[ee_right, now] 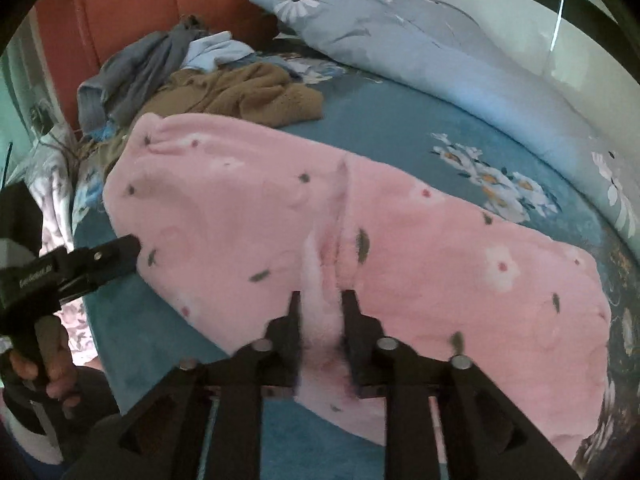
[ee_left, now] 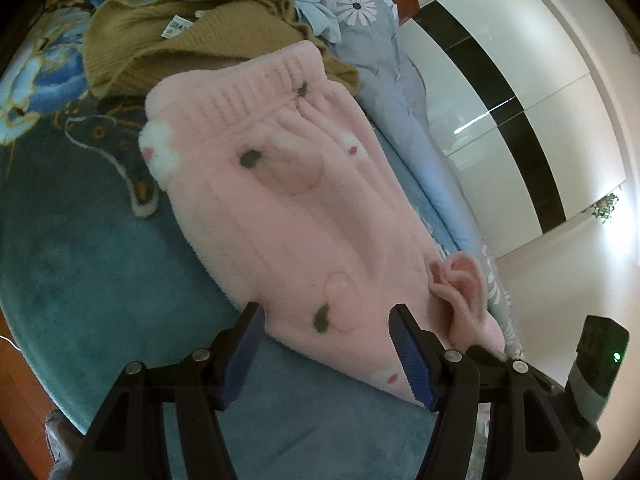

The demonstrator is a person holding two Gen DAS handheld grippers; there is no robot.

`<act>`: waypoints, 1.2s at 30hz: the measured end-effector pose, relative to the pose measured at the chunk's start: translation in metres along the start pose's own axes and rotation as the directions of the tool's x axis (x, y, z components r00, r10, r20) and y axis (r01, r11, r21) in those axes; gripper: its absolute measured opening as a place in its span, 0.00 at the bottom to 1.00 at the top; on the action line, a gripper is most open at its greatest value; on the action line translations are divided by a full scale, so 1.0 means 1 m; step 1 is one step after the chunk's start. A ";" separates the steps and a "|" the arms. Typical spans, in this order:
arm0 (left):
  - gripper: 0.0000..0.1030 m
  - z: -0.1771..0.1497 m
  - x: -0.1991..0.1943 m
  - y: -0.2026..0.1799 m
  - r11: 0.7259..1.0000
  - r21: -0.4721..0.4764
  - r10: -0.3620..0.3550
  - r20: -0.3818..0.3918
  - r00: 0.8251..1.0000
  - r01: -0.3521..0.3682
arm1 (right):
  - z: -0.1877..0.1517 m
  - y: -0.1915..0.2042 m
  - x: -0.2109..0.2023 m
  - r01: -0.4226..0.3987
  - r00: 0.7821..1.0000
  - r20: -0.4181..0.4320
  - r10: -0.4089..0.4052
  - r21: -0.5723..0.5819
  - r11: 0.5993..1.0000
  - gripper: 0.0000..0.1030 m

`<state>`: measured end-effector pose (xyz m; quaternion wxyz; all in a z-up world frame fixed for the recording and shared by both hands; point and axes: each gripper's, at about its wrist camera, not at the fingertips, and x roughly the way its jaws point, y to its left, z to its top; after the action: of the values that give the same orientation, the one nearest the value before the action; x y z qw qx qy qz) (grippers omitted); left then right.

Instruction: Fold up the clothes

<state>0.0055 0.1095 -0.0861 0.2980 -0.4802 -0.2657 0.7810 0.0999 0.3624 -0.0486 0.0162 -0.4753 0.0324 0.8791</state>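
Fluffy pink fleece trousers [ee_right: 420, 240], ribbed at the waistband, lie on the plush teal bed [ee_right: 380, 120]. The right gripper [ee_right: 322, 300] has a raised fleece ridge between its part-open jaws; whether they pinch it is unclear. The left gripper [ee_left: 326, 316] hovers released over the hem.

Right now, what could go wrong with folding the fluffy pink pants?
The right gripper has a ridge of the pink pants between its fingers; if it slips out, the fold may flop open. The left gripper stands open at the pants' edge, so that end could slide. The brown sweater lies close and might get dragged along.
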 end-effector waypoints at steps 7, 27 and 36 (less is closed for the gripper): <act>0.67 0.007 0.007 -0.027 0.997 0.042 -0.058 -0.039 0.998 0.060 | -0.015 -0.010 -0.021 -0.204 0.977 0.068 0.201 0.032 0.978 0.42; 0.70 -0.009 0.132 -0.133 0.973 0.110 -0.151 -0.353 0.923 0.201 | -0.118 -0.183 -0.070 -0.222 0.957 0.284 0.050 0.614 0.757 0.44; 0.41 0.011 0.142 -0.181 0.922 0.247 -0.189 -0.383 0.904 0.298 | -0.127 -0.191 -0.078 -0.240 0.950 0.310 0.045 0.627 0.741 0.44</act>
<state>-0.0177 0.3337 -0.0387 0.5063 -0.5239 -0.1447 0.6695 0.2594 0.5443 -0.0607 0.1187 -0.3085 0.3731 0.8669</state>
